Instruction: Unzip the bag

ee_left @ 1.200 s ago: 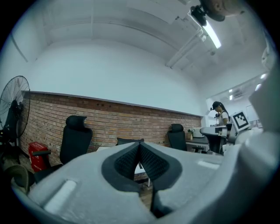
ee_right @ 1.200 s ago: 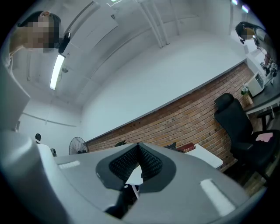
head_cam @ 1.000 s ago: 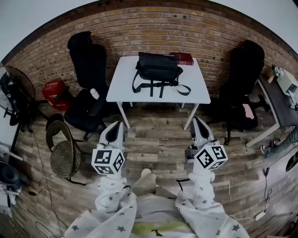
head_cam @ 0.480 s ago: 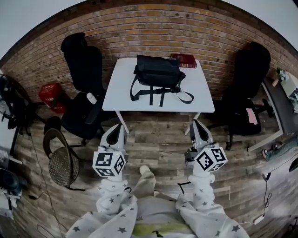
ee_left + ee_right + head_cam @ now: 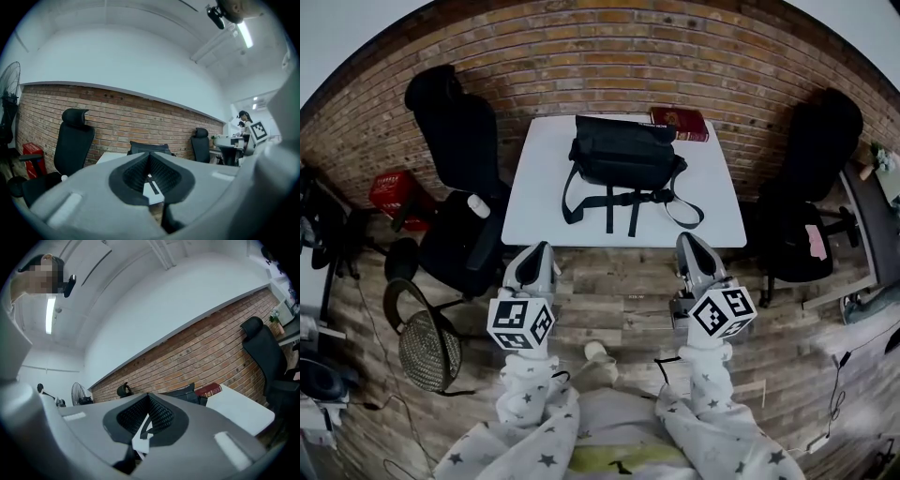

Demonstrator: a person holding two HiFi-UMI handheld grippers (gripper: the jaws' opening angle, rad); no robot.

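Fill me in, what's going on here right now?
A person holds a gripper in each hand, facing a white table with a black bag on it. Its straps trail toward the near edge, and a red book lies behind it. The left gripper and right gripper are both shut and empty, short of the table. Nothing touches the bag yet; unzipping hasn't begun.

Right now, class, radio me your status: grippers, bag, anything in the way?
Left gripper, right gripper: shut, empty, short of the table. Black bag on it, untouched. Chairs flank the table; approach looks open.
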